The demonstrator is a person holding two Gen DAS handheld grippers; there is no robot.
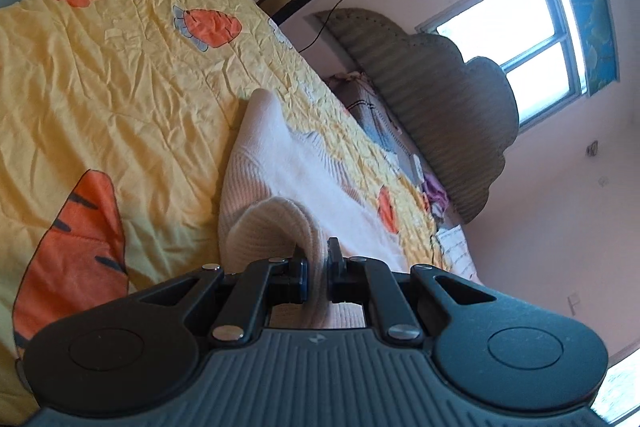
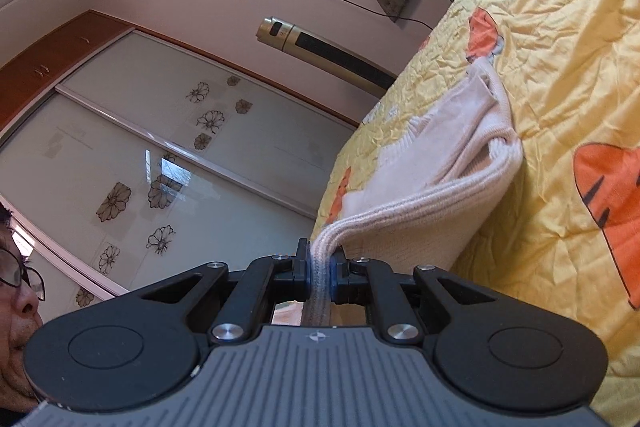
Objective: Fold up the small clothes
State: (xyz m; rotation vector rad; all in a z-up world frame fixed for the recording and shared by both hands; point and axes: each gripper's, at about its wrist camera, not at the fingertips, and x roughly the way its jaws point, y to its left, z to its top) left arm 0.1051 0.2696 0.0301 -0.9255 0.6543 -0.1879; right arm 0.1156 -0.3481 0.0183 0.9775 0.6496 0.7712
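The white knit sweater [image 1: 280,163] lies on the bed's yellow quilt [image 1: 100,87], its ribbed edge lifted. Your left claw [image 1: 316,267] and right claw [image 2: 320,267] are each pressed together, pinching that edge. Pull unevenly and the thick knit may slip out (or the fold skews).

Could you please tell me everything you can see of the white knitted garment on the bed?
The knitted garment is cream-white, a fine rib knit with thicker ribbed bands along its edges. It lies partly on the yellow quilt with orange cartoon prints, creased and partly doubled over. Its near edge is lifted off the bed: the left gripper has its jaws shut on a rounded fold of it, and the right gripper pinches a ribbed band, which stretches from the jaws back to the fabric resting on the quilt.
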